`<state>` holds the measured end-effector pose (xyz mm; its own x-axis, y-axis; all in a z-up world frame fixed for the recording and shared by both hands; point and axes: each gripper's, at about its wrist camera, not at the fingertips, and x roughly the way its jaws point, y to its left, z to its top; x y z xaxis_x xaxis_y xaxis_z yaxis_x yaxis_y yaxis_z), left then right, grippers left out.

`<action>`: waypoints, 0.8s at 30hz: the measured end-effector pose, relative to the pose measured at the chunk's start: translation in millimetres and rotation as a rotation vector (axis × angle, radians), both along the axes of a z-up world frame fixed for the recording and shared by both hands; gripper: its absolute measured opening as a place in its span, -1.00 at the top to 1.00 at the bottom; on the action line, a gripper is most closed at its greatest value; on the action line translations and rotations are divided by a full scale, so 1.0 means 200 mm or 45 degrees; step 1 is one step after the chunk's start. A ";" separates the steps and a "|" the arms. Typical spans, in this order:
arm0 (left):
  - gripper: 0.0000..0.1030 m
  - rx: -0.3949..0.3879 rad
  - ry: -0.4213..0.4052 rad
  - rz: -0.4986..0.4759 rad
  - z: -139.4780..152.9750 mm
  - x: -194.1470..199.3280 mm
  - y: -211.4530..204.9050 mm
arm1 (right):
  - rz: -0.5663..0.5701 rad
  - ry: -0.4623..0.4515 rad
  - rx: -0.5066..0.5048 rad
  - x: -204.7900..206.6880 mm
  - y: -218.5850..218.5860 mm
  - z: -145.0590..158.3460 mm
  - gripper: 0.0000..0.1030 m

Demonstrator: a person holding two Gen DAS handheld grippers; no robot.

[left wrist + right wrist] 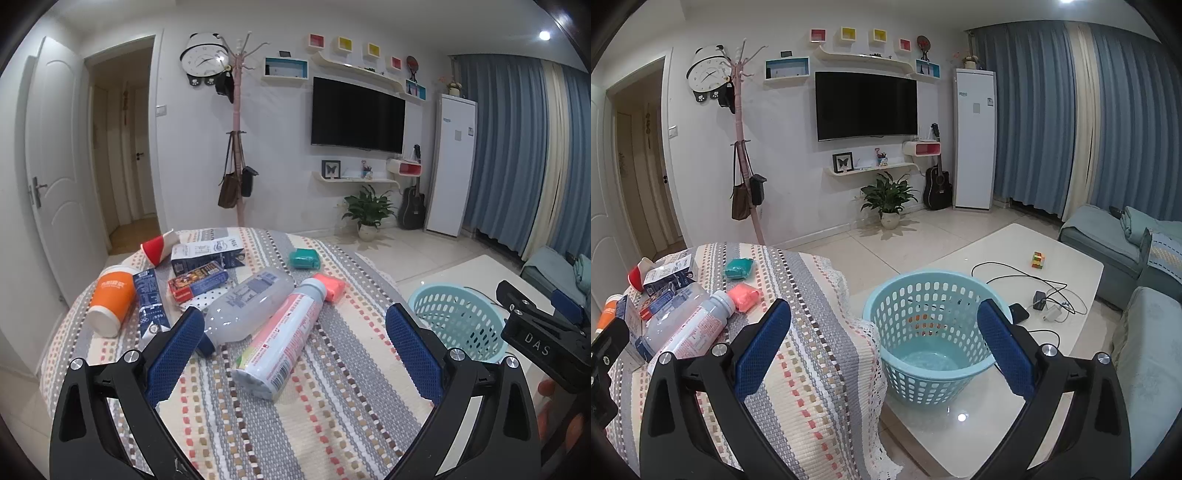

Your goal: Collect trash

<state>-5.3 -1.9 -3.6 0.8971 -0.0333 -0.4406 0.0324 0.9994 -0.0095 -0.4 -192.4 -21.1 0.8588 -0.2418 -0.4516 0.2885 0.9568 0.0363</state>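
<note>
Trash lies on a table with a striped cloth: a pink-and-white bottle, a clear bottle, an orange cup, a red cup, a blue carton, a white-blue box, a snack pack, a teal wad and a pink wad. My left gripper is open above the pink-and-white bottle. My right gripper is open and empty, over the empty light-blue basket. The basket also shows in the left wrist view.
The basket stands on a white coffee table with cables, a charger, a phone and a small colourful cube. A sofa is at right. A potted plant, guitar and coat stand line the far wall.
</note>
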 end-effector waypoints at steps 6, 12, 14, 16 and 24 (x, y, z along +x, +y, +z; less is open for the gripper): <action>-0.85 0.008 -0.010 -0.001 0.00 0.00 0.00 | 0.001 0.002 0.002 0.00 0.00 0.00 -0.87; -0.85 -0.006 -0.002 -0.003 0.00 -0.01 0.01 | 0.009 0.008 0.002 0.00 0.00 0.00 -0.87; -0.85 -0.016 0.004 -0.005 0.00 0.00 0.02 | 0.010 0.009 0.004 0.00 0.00 0.00 -0.87; -0.85 -0.017 0.004 -0.005 -0.01 0.00 0.02 | 0.011 0.010 0.003 0.00 0.01 0.00 -0.87; -0.85 -0.017 0.005 -0.006 -0.01 0.00 0.02 | 0.020 0.016 -0.001 0.00 0.02 0.00 -0.87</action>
